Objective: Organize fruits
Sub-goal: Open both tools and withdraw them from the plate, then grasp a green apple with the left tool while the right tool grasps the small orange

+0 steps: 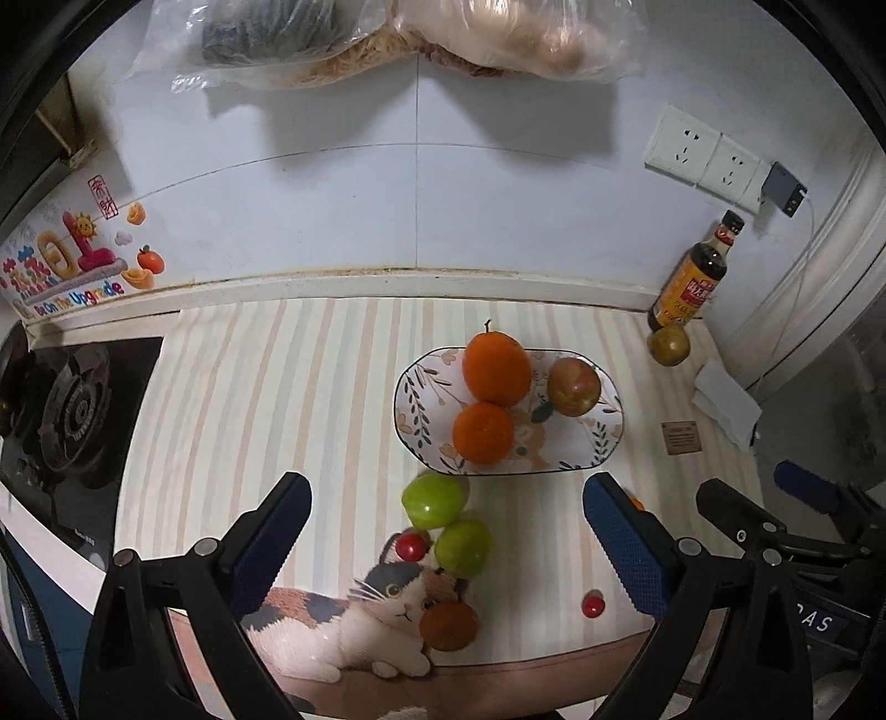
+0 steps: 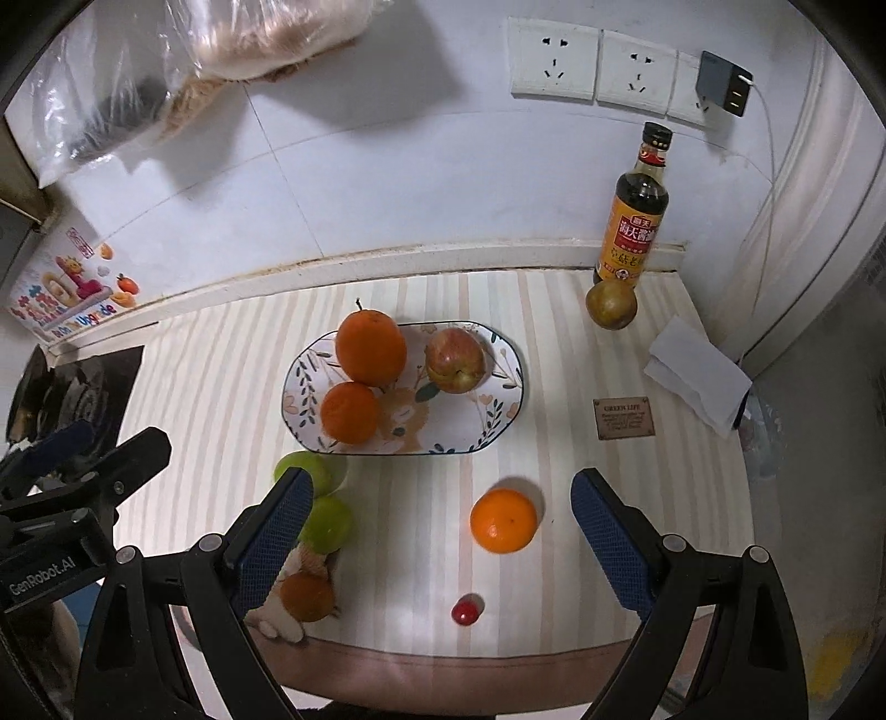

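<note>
A patterned oval plate [image 1: 601, 437] [image 2: 498, 410] holds two oranges [image 1: 496, 366] [image 2: 370, 346] and a red apple [image 1: 574, 386] [image 2: 455, 360]. In front of it lie two green fruits [image 1: 434, 500] [image 2: 326, 523], a small brown-orange fruit [image 1: 448, 626] [image 2: 306, 596], two cherry tomatoes [image 1: 411, 547] [image 2: 465, 611] and a loose orange [image 2: 503, 520]. A brownish pear [image 1: 669, 344] [image 2: 611, 304] sits by the sauce bottle. My left gripper [image 1: 446, 531] is open and empty above the green fruits. My right gripper [image 2: 443, 531] is open and empty around the loose orange.
A soy sauce bottle [image 1: 689, 277] [image 2: 634, 216] stands at the back right by the wall sockets [image 2: 592, 66]. A gas stove [image 1: 66, 415] is on the left. Folded paper [image 2: 698, 374] and a small label tag [image 2: 624, 418] lie on the right. Plastic bags [image 1: 387, 39] hang above.
</note>
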`<state>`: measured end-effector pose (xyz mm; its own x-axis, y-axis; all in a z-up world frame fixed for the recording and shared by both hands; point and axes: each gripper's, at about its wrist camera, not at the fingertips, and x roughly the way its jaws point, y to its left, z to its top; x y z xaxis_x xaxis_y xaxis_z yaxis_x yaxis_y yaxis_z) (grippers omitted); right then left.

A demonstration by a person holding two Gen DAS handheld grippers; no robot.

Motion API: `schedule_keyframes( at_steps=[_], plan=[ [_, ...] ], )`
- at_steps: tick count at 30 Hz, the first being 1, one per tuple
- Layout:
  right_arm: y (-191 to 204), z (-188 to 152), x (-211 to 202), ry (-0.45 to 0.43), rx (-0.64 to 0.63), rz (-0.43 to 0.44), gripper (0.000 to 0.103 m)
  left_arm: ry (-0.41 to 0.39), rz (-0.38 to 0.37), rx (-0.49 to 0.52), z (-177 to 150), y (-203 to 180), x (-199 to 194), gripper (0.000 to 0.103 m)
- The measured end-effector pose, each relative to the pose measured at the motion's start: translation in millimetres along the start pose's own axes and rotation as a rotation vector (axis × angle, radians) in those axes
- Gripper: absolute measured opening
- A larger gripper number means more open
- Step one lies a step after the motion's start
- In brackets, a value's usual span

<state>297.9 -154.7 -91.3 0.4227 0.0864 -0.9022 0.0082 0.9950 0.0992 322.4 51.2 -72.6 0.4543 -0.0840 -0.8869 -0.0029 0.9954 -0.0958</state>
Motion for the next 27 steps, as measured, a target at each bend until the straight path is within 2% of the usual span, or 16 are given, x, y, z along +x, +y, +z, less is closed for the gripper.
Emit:
schedule_keyframes(
  at_steps=[6,11,15,20,27],
  plan=[
    [-5.2,-16.2,6.7,0.037,0.03,0.031,0.096,0.032,0.001,-0.026,-11.2,10.4,9.0,0.101],
    [-18.9,-32.5,42.0,0.109,0.07,0.036,0.096,0.168,0.033,-0.036,-29.2,19.3,57.0,0.101],
    [-41.0,-42.1,78.2,0.174,0.136,0.046,0.096,0.283,0.039,-0.024,-44.3,11.8,104.7,0.101],
    [-65.1,-48.2,129.3,0.27,0.185,0.03,0.096,0.367,0.093,0.112,-55.2,-17.7,156.1,0.101],
    [-77.8,-50.8,181.6,0.353,0.198,0.004,0.096,0.446,0.112,0.27,-65.9,-51.1,201.9,0.098]
  ],
)
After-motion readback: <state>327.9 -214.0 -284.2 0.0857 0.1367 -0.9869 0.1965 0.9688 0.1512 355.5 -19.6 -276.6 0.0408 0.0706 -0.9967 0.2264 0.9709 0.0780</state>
